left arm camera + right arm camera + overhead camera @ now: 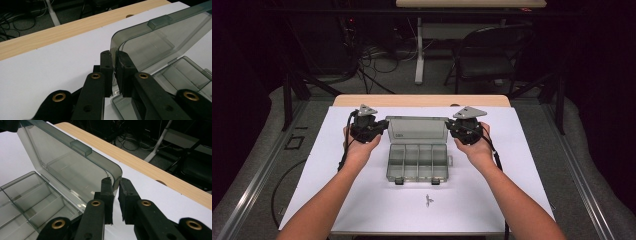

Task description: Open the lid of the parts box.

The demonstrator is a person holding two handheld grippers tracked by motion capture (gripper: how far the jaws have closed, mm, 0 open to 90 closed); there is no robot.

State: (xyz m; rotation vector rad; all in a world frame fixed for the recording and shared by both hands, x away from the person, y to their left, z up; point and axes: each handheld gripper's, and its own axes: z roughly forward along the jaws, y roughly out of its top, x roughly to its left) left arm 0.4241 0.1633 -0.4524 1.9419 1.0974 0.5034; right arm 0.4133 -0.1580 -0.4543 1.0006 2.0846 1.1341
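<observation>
A: Start near. What lies closest on the table (337,200)?

B: A small dark item (428,200) sits alone on the white sheet, in front of the box (417,162). It is too small to identify; possibly a clip or a piece of hardware.

A: Box state?

B: Open. The tray lies flat with its long axis running left to right. Its compartments appear empty, though the grey tint limits certainty. The lid (417,131) stands up from the far edge, tilted back.

A: Tool state?

B: The left gripper (114,72) is clamped on the lid's left side edge, with the wall between its jaws. The right gripper (115,195) is clamped on the lid's right corner in the same manner. Both hands sit level with each other, one at each end of the lid.

A: Governing relation for the next move?

B: The lid spans between the two grippers, hinged along the tray's far edge. Each gripper is equally near. Swinging the lid likely requires both ends to travel together, or the lid twists.
</observation>
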